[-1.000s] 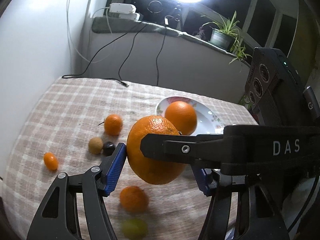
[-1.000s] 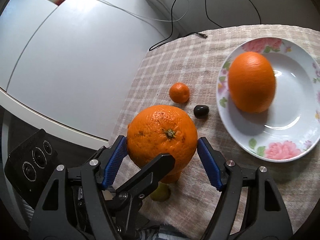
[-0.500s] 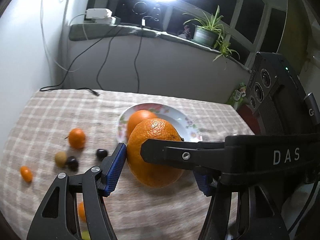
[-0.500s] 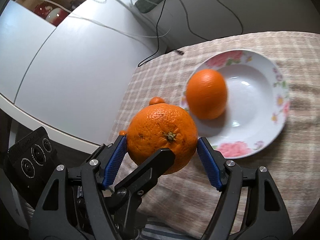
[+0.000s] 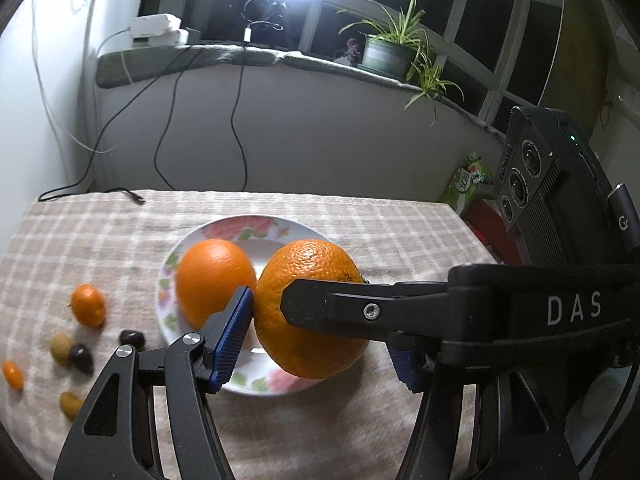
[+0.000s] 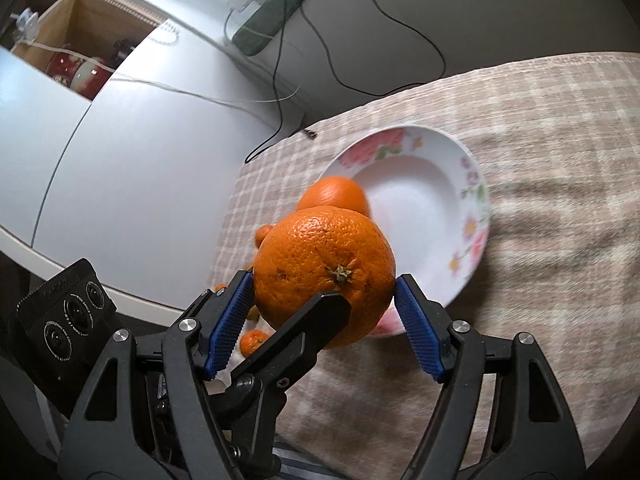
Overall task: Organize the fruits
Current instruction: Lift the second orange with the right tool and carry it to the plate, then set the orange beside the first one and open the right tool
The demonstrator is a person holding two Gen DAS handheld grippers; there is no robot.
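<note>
A big rough-skinned orange (image 5: 310, 308) is held between both grippers above the near edge of a white floral plate (image 5: 240, 230). My left gripper (image 5: 320, 340) and my right gripper (image 6: 324, 314) are both shut on it, each crossing the other's view. It also shows in the right wrist view (image 6: 320, 256). A smooth orange (image 5: 212, 276) lies in the plate's left half, seen behind the held fruit in the right wrist view (image 6: 334, 194). The plate (image 6: 420, 184) is bare on its right side.
On the checked tablecloth (image 5: 100, 240) left of the plate lie a mandarin (image 5: 89, 305), two dark plums (image 5: 131, 337), a green fruit (image 5: 60, 348) and small kumquats (image 5: 12, 374). A black cable (image 5: 132, 196) lies at the table's far left. A white cabinet (image 6: 120, 152) borders the table.
Both grippers carried the big orange from over the loose small fruits rightward to the plate's near edge. The plate now sits straight ahead, closer in both views.
</note>
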